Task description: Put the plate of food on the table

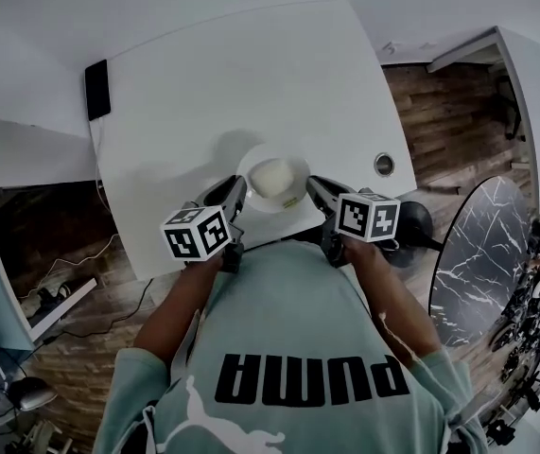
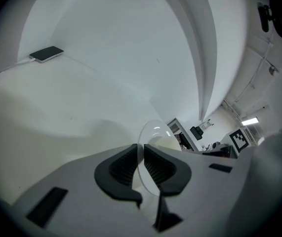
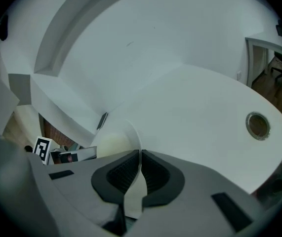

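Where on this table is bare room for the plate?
The white table is bare across its middle, between the black device at its far-left corner and the round grommet by its right edge. Crowded at the near edge: left gripper and right gripper clamp the white plate of food.

Head view looks steeply down; both gripper views closely share the plate.

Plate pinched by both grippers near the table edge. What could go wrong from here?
1. The left gripper and right gripper each pinch only the thin rim of the plate; it may slip or tilt.
2. Uneven hands could slide the pale food off.
3. The plate hangs close to the near edge of the table; set down there, it might overhang.
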### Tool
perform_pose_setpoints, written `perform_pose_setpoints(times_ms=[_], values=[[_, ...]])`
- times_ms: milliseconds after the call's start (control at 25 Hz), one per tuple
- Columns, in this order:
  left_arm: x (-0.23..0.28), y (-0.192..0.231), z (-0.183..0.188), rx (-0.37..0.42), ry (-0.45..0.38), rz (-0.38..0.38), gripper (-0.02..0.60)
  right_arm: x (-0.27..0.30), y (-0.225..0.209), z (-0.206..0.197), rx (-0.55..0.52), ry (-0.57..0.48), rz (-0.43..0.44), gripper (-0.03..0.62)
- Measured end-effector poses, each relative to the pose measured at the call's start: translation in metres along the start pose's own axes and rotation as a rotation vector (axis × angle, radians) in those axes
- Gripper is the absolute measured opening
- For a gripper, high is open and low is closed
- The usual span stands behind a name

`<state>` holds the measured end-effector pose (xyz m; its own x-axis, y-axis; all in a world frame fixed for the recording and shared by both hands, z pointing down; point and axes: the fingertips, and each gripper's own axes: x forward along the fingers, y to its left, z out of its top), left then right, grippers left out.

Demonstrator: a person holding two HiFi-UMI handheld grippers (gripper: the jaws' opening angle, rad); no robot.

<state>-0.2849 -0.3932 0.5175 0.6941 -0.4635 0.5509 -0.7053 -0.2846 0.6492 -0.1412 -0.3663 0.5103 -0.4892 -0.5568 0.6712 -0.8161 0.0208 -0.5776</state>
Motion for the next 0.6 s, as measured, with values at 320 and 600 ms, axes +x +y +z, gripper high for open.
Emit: perform_pose_setpoints(times_ms=[320,600], values=[[-0.018,-0.025,0.006,0.043,-0.039,-0.084,0.046,-0.037,0.019,0.002,-0.013,-0.128,-0.039,0.023],[-0.015,-0.055,0.008,0.087,-0.032,-0.145,0.046,-0.07,0.016,0.003,0.024,-0.234,-0.064,0.022]])
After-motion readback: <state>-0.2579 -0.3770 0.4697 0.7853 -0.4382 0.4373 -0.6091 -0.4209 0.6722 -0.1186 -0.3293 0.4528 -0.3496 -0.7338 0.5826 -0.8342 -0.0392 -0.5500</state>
